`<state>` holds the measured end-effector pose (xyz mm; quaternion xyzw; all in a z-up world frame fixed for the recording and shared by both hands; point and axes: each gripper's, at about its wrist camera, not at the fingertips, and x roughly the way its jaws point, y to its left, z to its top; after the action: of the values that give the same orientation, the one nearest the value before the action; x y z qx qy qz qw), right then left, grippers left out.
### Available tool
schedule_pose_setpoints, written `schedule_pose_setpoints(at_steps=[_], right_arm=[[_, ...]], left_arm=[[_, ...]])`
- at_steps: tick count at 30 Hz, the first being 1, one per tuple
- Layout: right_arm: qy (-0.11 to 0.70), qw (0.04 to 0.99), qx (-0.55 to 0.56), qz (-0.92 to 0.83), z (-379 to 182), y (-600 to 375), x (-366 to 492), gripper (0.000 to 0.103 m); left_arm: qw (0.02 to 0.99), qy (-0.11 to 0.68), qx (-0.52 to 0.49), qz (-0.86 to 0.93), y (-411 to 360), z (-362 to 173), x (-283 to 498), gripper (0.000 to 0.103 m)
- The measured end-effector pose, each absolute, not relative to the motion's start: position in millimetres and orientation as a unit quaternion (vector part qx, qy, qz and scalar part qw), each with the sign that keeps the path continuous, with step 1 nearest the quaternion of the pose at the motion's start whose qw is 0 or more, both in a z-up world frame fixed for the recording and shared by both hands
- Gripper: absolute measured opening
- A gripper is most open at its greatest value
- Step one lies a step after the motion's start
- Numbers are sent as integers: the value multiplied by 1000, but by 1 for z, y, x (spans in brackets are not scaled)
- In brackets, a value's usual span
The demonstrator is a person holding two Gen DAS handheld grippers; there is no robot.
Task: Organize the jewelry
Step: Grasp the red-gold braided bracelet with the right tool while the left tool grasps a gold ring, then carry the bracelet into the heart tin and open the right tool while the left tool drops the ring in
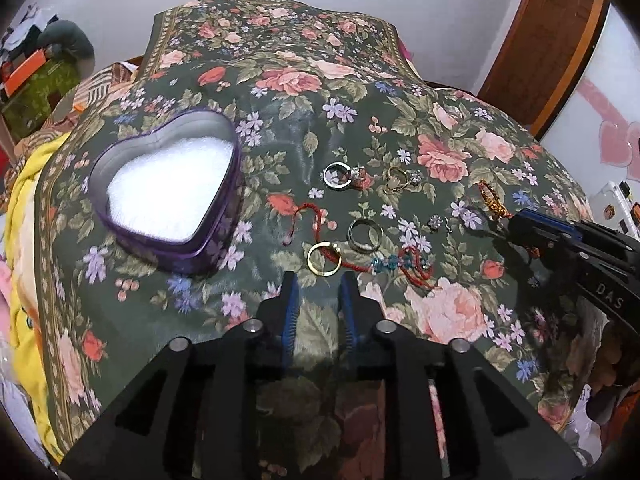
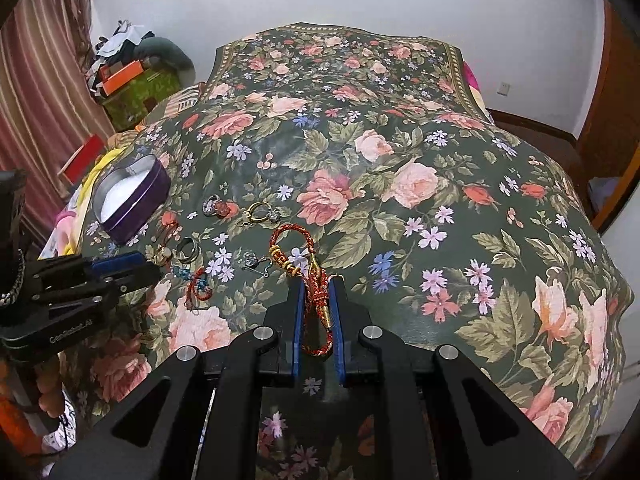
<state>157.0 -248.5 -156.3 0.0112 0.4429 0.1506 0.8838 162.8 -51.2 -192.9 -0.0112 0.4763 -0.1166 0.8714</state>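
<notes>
The right gripper [image 2: 317, 280] has its blue-padded jaws drawn in narrow around a red braided cord bracelet [image 2: 316, 300] with gold beads; the cord's lower loop and a gold end cap lie between the pads, while its upper loop and gold knots rest on the floral bedspread [image 2: 400, 152] just ahead of the tips. Whether the pads actually press the cord cannot be told. In the left wrist view this gripper [image 1: 516, 220] reaches in from the right edge, with the same red and gold cord [image 1: 490, 196] at its tip.

The left gripper [image 1: 318, 278] hovers with its jaws partly apart and nothing between them, the tips just short of a gold ring [image 1: 324, 259] that a thin red string bracelet [image 1: 304, 216] crosses. Just beyond lies a dark grey band ring [image 1: 365, 234], and to its right a teal-beaded red bracelet [image 1: 400, 266] and a small crystal earring [image 1: 435, 223]. Farther out sit a silver ring [image 1: 336, 175] touching a stone-set ring [image 1: 357, 176], then a gold ring cluster [image 1: 400, 179].

Off to the left, well apart from the rings, stands an open purple heart-shaped tin [image 1: 224, 236] lined with white padding, nothing in it
</notes>
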Motion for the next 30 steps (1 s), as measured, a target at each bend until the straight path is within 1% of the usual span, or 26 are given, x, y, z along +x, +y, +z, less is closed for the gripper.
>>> schedule_pose_setpoints(at_steps=[2,3,8,10,11,12,21,30], right_arm=[[444,883,17,152,-158,-250,159,11],[445,883,18,152,-158,-251,159,11],[444,883,17,154,-158,-251,159,11],[444,882,18,155,-158,-251,161,11],[444,883,18,155,-158,-251,161,11],[443,883,18,154,-158,-251,161,11],[431,889,14,157,-146,-246,159,11],[385,904,10,185,-110,-217,158,11]], left_arm=[[872,475,-5,-118,-54,-193,166,32],[872,475,-1,-117,-55,-194,168,32],[877,468,14,-111,-61,-196,175,32],[878,465,15,-110,-61,-196,176,29],[880,463,18,-108,-61,-196,176,19],[880,462,18,-107,-61,-197,176,17],[885,453,2,-106,-54,-186,166,17],[912,400,-11,-88,-37,-142,144,17]])
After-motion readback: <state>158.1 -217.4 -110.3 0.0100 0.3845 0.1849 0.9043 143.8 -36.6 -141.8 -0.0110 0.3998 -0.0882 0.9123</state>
